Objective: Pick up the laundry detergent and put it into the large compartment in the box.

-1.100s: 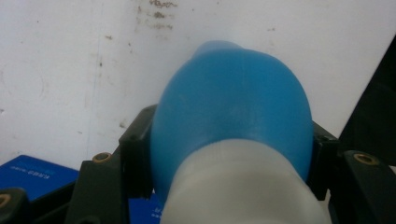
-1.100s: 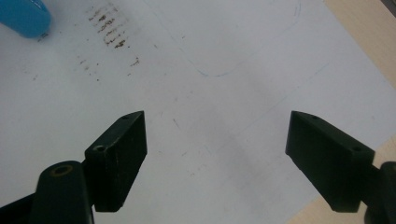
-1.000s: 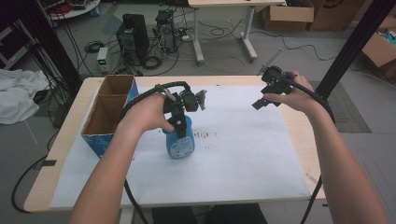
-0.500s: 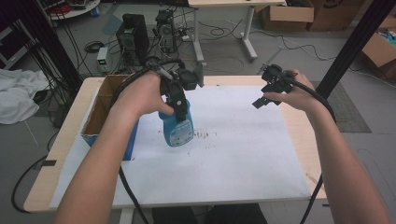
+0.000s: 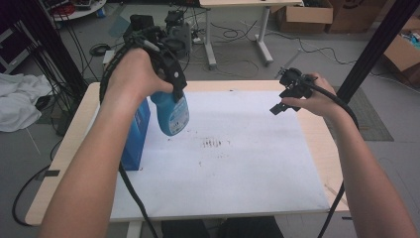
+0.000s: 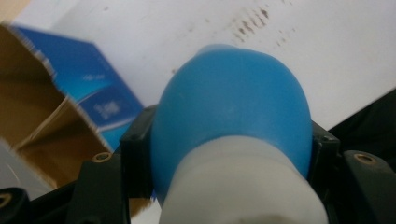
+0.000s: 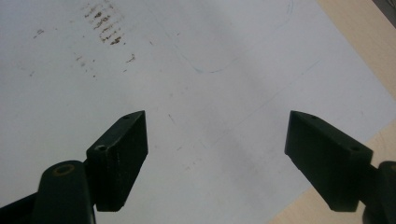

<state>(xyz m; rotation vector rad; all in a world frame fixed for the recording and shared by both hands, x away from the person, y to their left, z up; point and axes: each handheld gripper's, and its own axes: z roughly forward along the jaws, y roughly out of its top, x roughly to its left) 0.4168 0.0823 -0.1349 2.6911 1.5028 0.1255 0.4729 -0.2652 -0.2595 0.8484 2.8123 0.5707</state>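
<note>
Now the left gripper [image 5: 176,91] clamps the bottle [image 5: 172,113] at its neck — lifted off the sheet [image 5: 247,163], just beside the box [image 5: 132,134], long axis near upright, base tipped down toward the sheet's middle. Right gripper [image 5: 282,101] hovers over the far right edge — jaws wide apart, holding nothing.

Black two-jawed tools [image 7: 215,158] with brass-ringed screw holes trail thick black cables [image 5: 130,191].

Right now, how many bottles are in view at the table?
1. A blue bottle hangs clamped in the left gripper, lifted above the white sheet beside the open blue box. The box's inside is partly hidden.
</note>
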